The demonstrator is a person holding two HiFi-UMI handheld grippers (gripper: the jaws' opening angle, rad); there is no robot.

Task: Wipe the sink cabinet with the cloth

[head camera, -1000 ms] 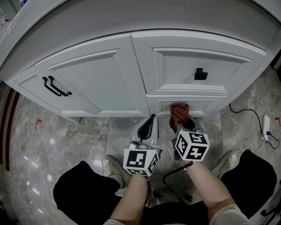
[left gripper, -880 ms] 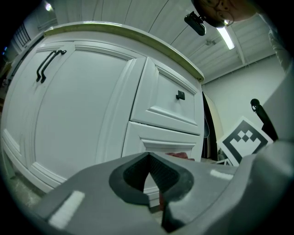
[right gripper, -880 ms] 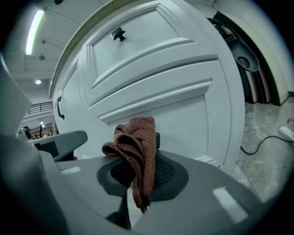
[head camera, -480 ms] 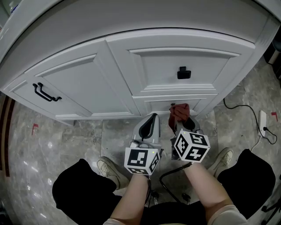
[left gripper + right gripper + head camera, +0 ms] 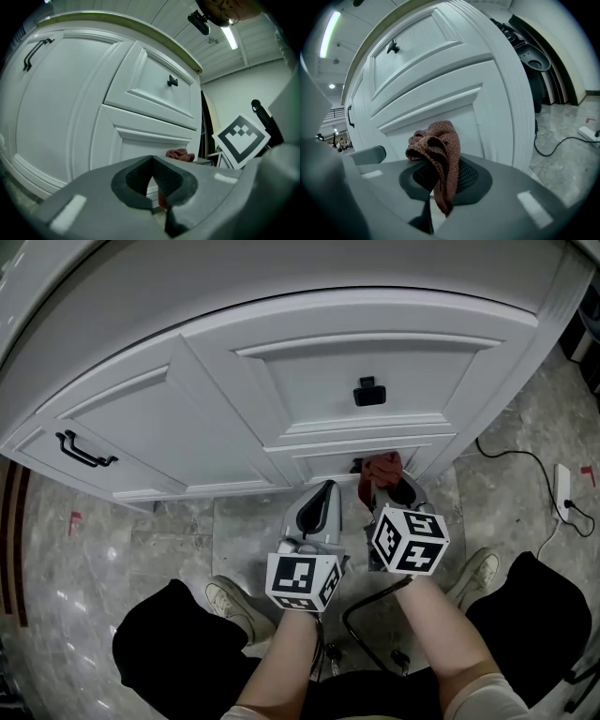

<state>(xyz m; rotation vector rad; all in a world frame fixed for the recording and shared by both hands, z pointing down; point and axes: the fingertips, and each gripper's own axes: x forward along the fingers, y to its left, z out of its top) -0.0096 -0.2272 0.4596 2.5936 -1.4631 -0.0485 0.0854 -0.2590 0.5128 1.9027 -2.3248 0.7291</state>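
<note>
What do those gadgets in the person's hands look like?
The left gripper and right gripper are pale grey shells tapering to two jaws lined with dark ribbed pads. Each carries a white cube printed with black square markers. The person wears black trousers and pale shoes.

I was indoors, in a bathroom-like room: a curved white panelled sink cabinet (image 5: pixel 187 423) with black handles (image 5: pixel 368 392) stood on glossy grey marble-patterned floor tiles (image 5: pixel 103 559).
</note>
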